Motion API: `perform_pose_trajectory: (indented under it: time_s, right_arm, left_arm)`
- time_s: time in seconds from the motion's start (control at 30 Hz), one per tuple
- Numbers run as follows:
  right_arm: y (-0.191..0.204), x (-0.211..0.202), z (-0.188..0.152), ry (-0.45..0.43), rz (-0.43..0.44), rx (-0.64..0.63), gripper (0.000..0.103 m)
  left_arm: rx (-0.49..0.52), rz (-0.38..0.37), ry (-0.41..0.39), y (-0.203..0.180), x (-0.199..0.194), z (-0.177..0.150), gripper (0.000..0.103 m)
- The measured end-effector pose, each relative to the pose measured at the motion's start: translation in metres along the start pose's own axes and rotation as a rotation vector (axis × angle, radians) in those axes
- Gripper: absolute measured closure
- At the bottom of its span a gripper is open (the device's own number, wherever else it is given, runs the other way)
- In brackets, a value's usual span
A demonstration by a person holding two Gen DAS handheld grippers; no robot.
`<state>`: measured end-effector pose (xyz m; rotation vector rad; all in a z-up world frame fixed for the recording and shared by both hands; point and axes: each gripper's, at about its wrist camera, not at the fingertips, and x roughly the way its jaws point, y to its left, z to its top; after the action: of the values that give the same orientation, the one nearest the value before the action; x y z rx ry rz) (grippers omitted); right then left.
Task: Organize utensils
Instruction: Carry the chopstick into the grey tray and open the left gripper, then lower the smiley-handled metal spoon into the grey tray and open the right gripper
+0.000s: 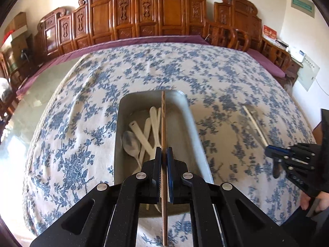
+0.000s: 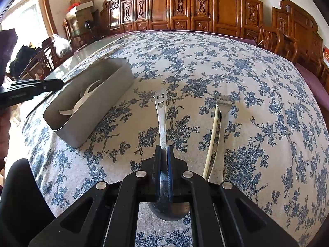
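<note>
My left gripper (image 1: pixel 163 150) is shut on a brown wooden chopstick (image 1: pixel 163 123) and holds it lengthwise over the grey bin (image 1: pixel 189 111). The bin holds several white plastic spoons and forks (image 1: pixel 144 131). My right gripper (image 2: pixel 163 149) is shut on a metal spoon (image 2: pixel 161 115) with a smiley face on its handle end; its bowl shows under the jaws. A white chopstick (image 2: pixel 211 133) and a metal fork (image 2: pixel 221 127) lie on the cloth just right of it. The bin (image 2: pixel 102 94) is to its left, with the left gripper (image 2: pixel 51 84) over it.
The table carries a blue floral cloth (image 1: pixel 185 68). Carved wooden panels (image 1: pixel 144 16) and chairs (image 1: pixel 232 37) stand behind it. The right gripper (image 1: pixel 273 154) shows at the right of the left wrist view, near the white chopstick (image 1: pixel 255 123).
</note>
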<state>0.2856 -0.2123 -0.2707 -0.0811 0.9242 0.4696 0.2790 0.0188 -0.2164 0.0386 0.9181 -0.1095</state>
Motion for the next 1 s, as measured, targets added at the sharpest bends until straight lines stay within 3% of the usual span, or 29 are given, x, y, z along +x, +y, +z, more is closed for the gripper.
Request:
perform_pose_trajectory:
  time_s: [0.53, 1.0]
  right_arm:
    - [-0.001, 0.002, 0.0, -0.002, 0.023, 0.008, 0.096]
    - [0.016, 0.013, 0.005, 0.013, 0.04, -0.014, 0.096]
  left_arm:
    - [0.003, -0.035, 0.039, -0.015, 0.042, 0.005, 0.099]
    - [0.054, -0.021, -0.037, -0.01, 0.019, 0.004, 0.09]
